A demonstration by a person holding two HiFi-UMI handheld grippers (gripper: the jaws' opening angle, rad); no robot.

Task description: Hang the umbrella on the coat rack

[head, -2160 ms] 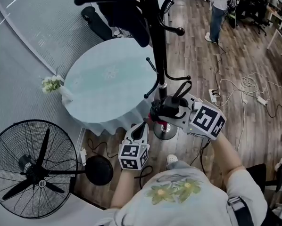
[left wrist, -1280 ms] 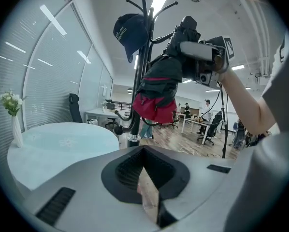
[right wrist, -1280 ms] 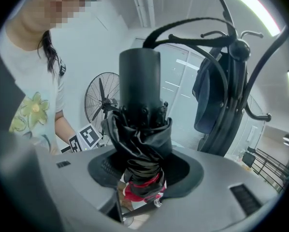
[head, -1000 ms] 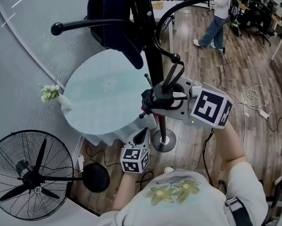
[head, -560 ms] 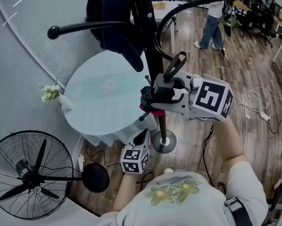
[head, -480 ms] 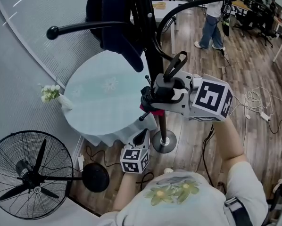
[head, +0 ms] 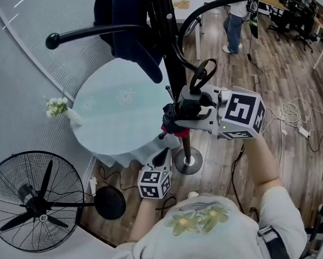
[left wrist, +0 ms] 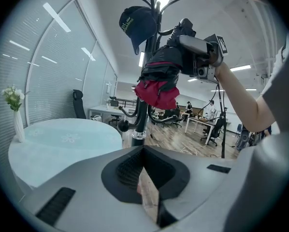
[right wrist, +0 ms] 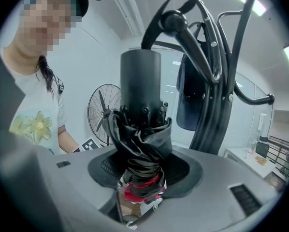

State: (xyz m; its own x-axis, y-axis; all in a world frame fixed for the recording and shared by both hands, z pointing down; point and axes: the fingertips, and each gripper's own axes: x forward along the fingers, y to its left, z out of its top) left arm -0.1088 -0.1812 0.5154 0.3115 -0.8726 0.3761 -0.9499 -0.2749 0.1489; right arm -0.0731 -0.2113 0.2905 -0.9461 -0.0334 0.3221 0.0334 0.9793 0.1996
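**Head view:** The right gripper, raised in front of the person, is clamped on a folded black-and-red umbrella. The umbrella is held close beside the black pole of the coat rack. Its wrist strap loops up near one of the rack's lower hooks; whether it is over the hook cannot be told. A dark garment hangs from an upper arm of the rack. The left gripper sits low by the rack's base, near the edge of a round table. A standing fan is at lower left.

**Left gripper view:** The jaws are drawn together with nothing between them. Above and beyond them, the right gripper holds the umbrella against the coat rack, where a dark cap hangs. Flowers in a vase stand on the table.

**Right gripper view:** The jaws press on the bunched canopy of the umbrella. Its cylindrical handle points away from the camera, and the coat rack is just to the right.
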